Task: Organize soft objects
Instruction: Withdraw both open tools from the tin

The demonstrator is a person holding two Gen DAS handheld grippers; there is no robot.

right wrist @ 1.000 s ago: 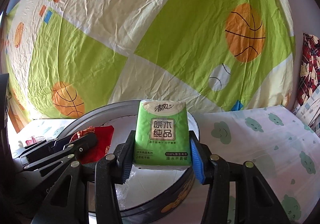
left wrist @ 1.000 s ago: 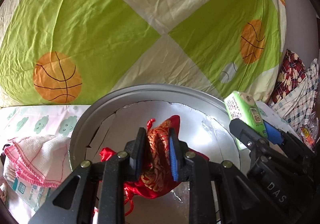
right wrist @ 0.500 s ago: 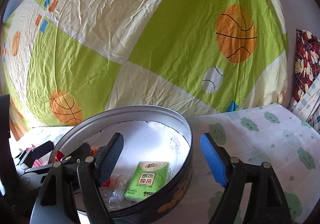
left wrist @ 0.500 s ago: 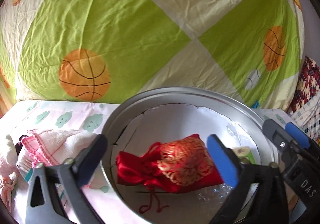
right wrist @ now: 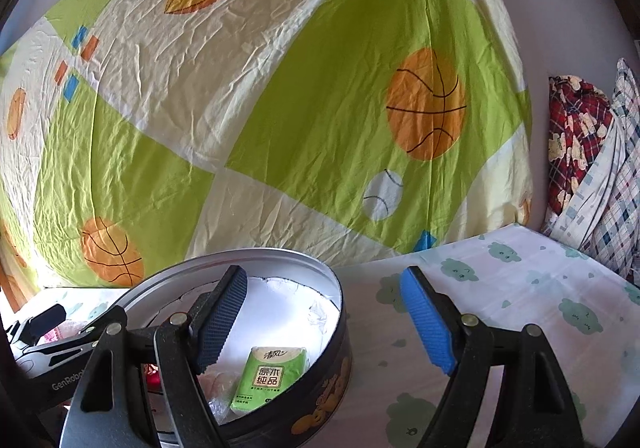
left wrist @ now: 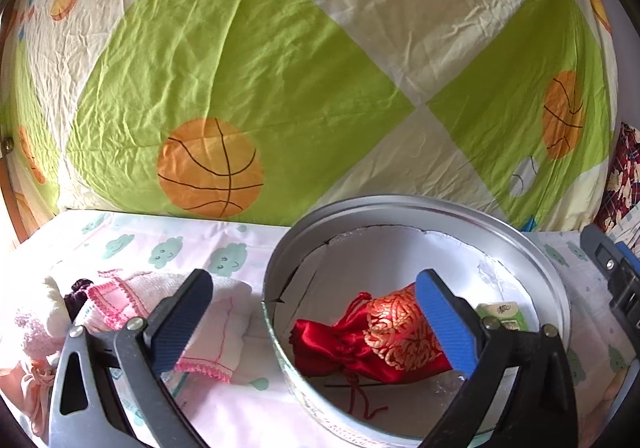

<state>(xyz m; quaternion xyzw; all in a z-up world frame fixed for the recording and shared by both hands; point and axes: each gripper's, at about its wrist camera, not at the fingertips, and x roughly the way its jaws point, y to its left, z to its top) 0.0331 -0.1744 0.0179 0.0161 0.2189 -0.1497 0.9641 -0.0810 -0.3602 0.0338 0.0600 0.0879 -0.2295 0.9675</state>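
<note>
The left gripper [left wrist: 316,322] has its jaws wide and holds nothing; the right gripper [right wrist: 324,320] also has its jaws wide and empty. A round tin [left wrist: 400,208] stands on the bed [right wrist: 520,288]. Inside the tin, a red pouch [left wrist: 360,344] lies at about 7 o'clock, and a green tissue pack [right wrist: 268,376] lies at about 4 o'clock. A pink-edged cloth [left wrist: 224,328] lies on the bed at 9 o'clock from the tin, just beside it.
</note>
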